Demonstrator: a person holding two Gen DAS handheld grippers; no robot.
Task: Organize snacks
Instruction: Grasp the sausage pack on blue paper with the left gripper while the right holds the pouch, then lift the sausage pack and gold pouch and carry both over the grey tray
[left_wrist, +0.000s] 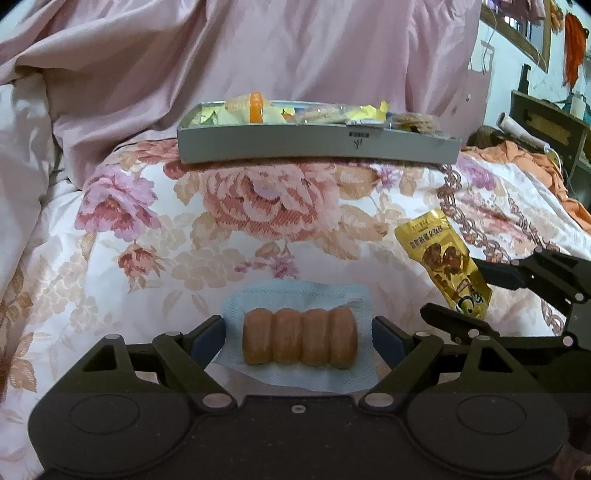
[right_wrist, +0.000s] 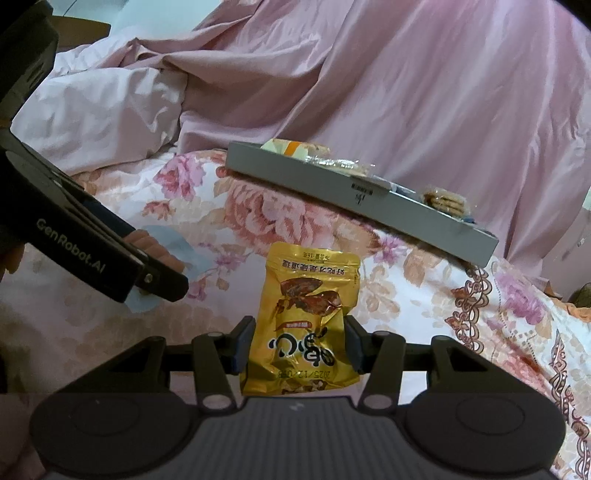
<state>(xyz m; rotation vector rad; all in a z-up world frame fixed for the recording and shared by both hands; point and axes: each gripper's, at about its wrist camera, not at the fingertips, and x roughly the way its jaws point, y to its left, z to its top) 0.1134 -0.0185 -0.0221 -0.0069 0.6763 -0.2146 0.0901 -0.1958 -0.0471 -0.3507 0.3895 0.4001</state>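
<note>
Nearest in the left wrist view, the left tongs (left_wrist: 298, 334) stand wide around a pale blue wrapped pack of four small brown cakes (left_wrist: 300, 340), which lies flat on the flowered bedspread (left_wrist: 155, 236). The blue pads sit at the pack's two side edges; the left pad (left_wrist: 210, 334) meets the wrapper's rim, and whether either pad presses on it cannot be told from here. Just to the right, the right tongs (right_wrist: 296, 345) are drawn to a middling gap with their pads against the two sides of a gold foil snack pouch (right_wrist: 306, 321), which stands tilted between them with its printed lettering upside down to the right wrist camera; its top leans away toward the bedspread. In the left view the same pouch shows at the right edge, slanting up and left out of the black fingers. In the right view the left tongs come in from the left edge, with the cakes and blue wrapper partly hidden behind the near finger. Farther off, beyond a bare stretch of flowered cloth, a shallow grey tray (left_wrist: 317, 142) rests on the bed, holding yellow wrapped sweets, a small orange-banded packet (left_wrist: 255, 108) and round biscuits (left_wrist: 413, 120) in clear wrap at its right end. Behind the tray rises a heap of crumpled pink bedding (left_wrist: 258, 48).
</note>
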